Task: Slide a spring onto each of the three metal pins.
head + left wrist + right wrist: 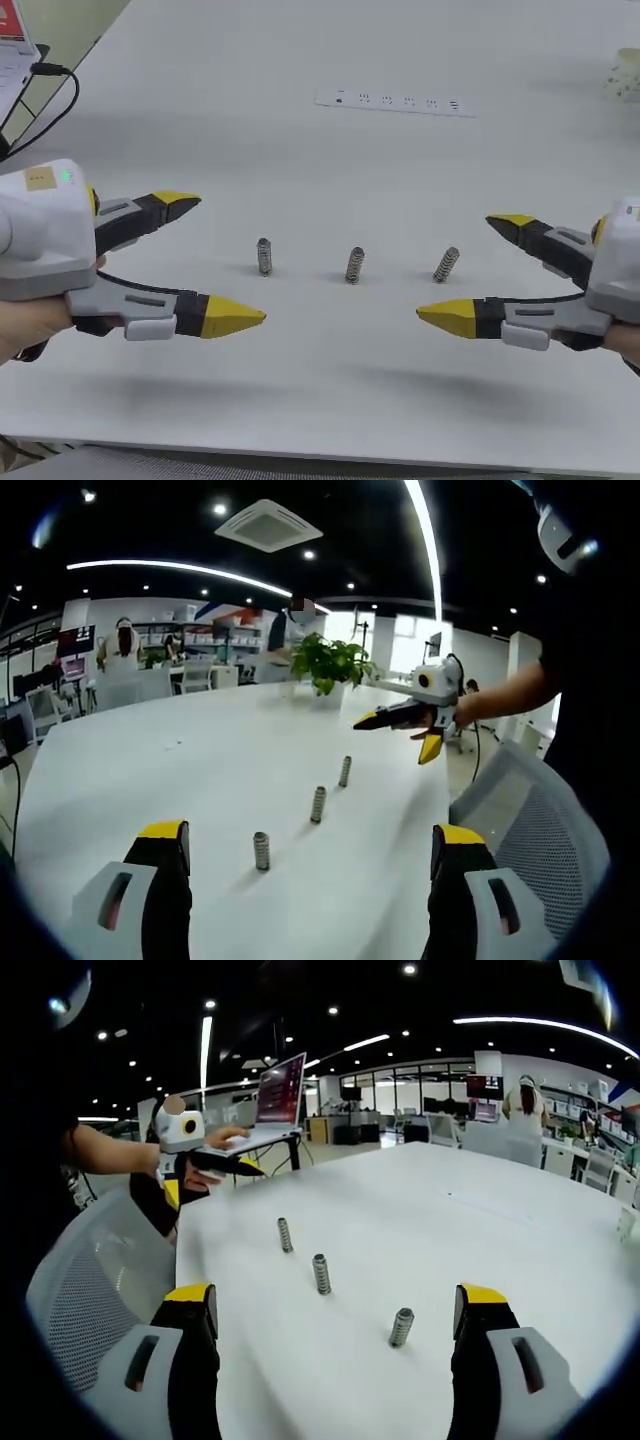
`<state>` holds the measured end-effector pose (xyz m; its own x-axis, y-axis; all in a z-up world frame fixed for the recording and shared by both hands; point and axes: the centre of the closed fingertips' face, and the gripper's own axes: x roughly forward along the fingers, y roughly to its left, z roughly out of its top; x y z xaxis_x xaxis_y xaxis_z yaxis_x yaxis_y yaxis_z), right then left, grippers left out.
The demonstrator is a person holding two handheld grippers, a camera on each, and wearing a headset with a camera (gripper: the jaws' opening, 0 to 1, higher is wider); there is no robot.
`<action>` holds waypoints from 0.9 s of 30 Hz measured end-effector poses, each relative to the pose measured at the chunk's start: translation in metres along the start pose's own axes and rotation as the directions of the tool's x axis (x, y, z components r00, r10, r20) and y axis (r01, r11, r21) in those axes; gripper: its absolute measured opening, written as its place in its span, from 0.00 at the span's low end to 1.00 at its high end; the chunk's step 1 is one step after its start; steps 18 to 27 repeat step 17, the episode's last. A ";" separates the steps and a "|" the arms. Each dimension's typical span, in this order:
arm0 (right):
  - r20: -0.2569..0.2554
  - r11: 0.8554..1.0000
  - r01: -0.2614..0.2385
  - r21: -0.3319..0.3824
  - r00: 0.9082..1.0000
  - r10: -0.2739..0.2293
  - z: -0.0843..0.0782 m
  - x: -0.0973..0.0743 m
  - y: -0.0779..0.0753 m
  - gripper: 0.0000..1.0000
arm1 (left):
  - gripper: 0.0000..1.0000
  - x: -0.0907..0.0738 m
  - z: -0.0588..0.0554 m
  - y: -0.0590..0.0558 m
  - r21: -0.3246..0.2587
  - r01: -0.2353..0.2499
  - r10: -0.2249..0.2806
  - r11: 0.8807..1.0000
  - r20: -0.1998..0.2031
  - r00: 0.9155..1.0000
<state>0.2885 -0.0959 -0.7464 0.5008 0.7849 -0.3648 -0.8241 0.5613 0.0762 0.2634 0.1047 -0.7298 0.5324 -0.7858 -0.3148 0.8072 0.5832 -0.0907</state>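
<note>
Firstly, 2 grippers: left gripper (232, 260) and right gripper (336, 1294), jaws apart, gripping nothing, flanking the row, probably for free access. Next, 3 springs on the table (330, 170): left spring (264, 256), middle spring (354, 265), right spring (446, 264), upright, well apart, apparently seated over pins; pins hidden inside coils. Farthest, 1 power strip (395, 102), 1 laptop (12, 55), clear of the work.

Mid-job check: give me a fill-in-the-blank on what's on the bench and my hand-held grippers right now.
The table holds ____ springs.
The left hand-held gripper is ____ and empty.
The right hand-held gripper holds ____.
The springs stand in one ____.
Missing words: three; open; nothing; row.
</note>
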 end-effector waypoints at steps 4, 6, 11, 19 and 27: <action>0.004 1.000 0.016 0.018 1.000 -0.016 -0.004 -0.010 -0.002 0.99 | 0.98 -0.005 -0.002 0.002 -0.005 -0.014 0.014 1.000 -0.001 1.000; -0.008 1.000 0.020 0.016 1.000 -0.020 -0.007 -0.014 -0.002 0.99 | 0.98 -0.009 -0.001 0.004 -0.008 -0.026 0.026 1.000 0.004 1.000; -0.010 0.999 0.029 0.022 1.000 -0.028 -0.009 -0.021 -0.005 0.99 | 0.98 -0.015 -0.002 0.005 -0.018 -0.045 0.045 0.999 0.008 0.999; 0.003 0.999 0.038 0.038 0.999 -0.038 -0.006 -0.021 -0.005 0.99 | 0.98 -0.015 -0.005 0.000 -0.026 -0.046 0.045 0.999 -0.004 0.999; 0.003 0.999 0.038 0.038 0.999 -0.038 -0.006 -0.021 -0.005 0.99 | 0.98 -0.015 -0.005 0.000 -0.026 -0.046 0.045 0.999 -0.004 0.999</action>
